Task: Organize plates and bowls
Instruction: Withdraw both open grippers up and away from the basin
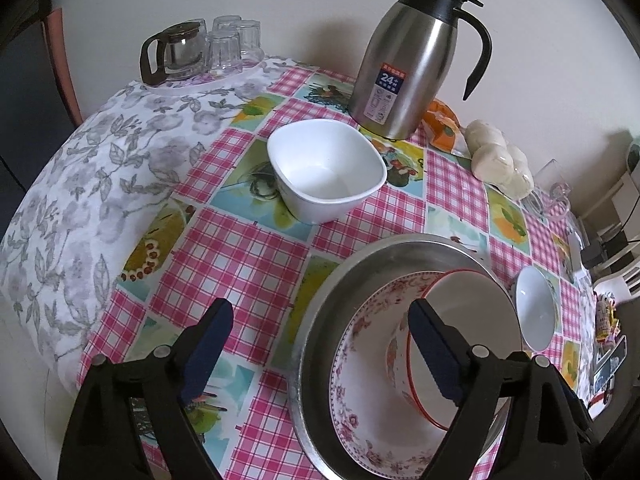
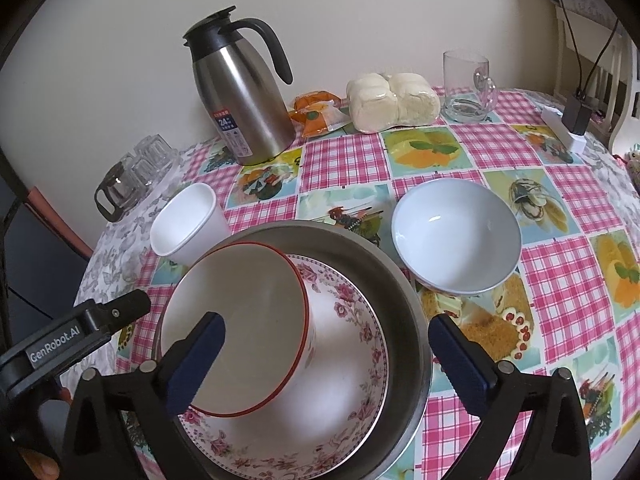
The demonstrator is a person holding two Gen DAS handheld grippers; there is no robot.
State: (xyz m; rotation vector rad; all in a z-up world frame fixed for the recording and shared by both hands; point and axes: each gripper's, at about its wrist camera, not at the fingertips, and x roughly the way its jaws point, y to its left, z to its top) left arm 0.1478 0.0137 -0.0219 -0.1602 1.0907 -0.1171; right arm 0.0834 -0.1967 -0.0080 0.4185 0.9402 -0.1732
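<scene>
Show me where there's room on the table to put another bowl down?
Bare cloth lies between the square white bowl, the grey flowered cloth and the metal basin. More lies right of the round white bowl. It is crowded along the wall: thermos, buns, glass mug.

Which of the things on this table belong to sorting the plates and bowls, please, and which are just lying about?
Job:
- metal basin
- floral bowl
- red-rimmed bowl
- square white bowl
- round white bowl

Lying about:
- steel thermos jug
- glass teapot
- tumblers
- glass mug
- wrapped buns
- orange packet
</scene>
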